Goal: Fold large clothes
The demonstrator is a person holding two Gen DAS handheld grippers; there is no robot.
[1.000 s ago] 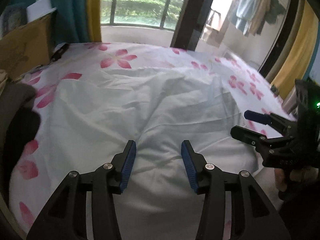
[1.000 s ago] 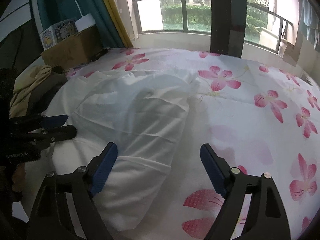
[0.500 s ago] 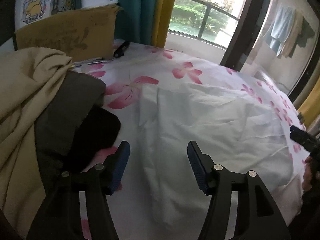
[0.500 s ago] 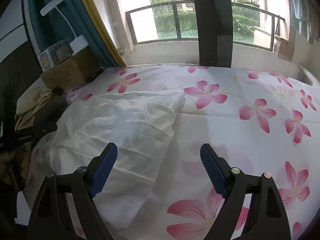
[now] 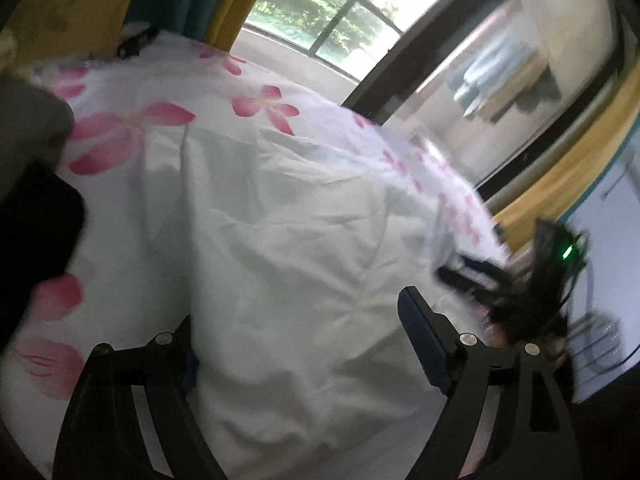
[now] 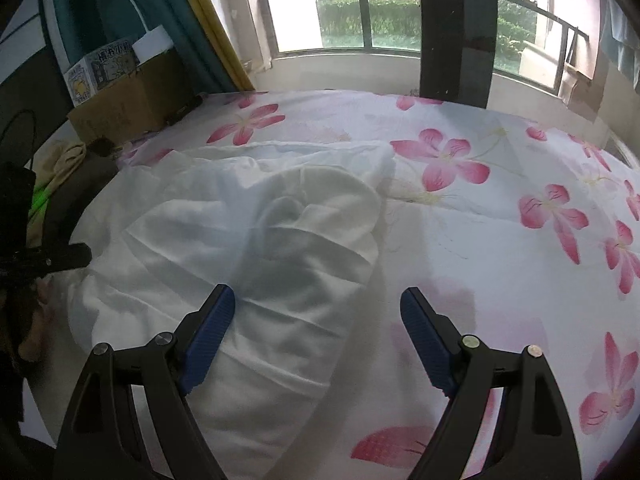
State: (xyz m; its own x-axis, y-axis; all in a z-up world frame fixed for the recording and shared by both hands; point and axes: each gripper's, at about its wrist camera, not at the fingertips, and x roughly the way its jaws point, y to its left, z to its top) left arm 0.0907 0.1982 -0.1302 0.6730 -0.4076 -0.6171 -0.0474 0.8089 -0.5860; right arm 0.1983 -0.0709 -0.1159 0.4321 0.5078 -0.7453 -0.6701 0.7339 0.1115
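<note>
A large white garment [image 6: 256,240] lies rumpled on the flower-print bed sheet [image 6: 500,248]; it also fills the left wrist view [image 5: 288,240]. My left gripper [image 5: 300,344] is open, low over the garment's near edge, and cloth covers part of its left finger. My right gripper [image 6: 316,332] is open above the garment's near right corner, holding nothing. Each gripper shows in the other's view: the right one [image 5: 472,276] at the garment's right edge, the left one [image 6: 52,260] at its left edge.
A heap of tan, grey and black clothes [image 6: 68,176] lies at the bed's left. A cardboard box [image 6: 128,108] stands behind it. A window with a railing [image 6: 380,12] is beyond the bed. Yellow and teal curtains [image 5: 224,0] hang at the sides.
The left gripper has swung right from the clothes heap and dropped onto the white garment's edge; its view is blurred by motion. The right gripper has come down closer to the garment.
</note>
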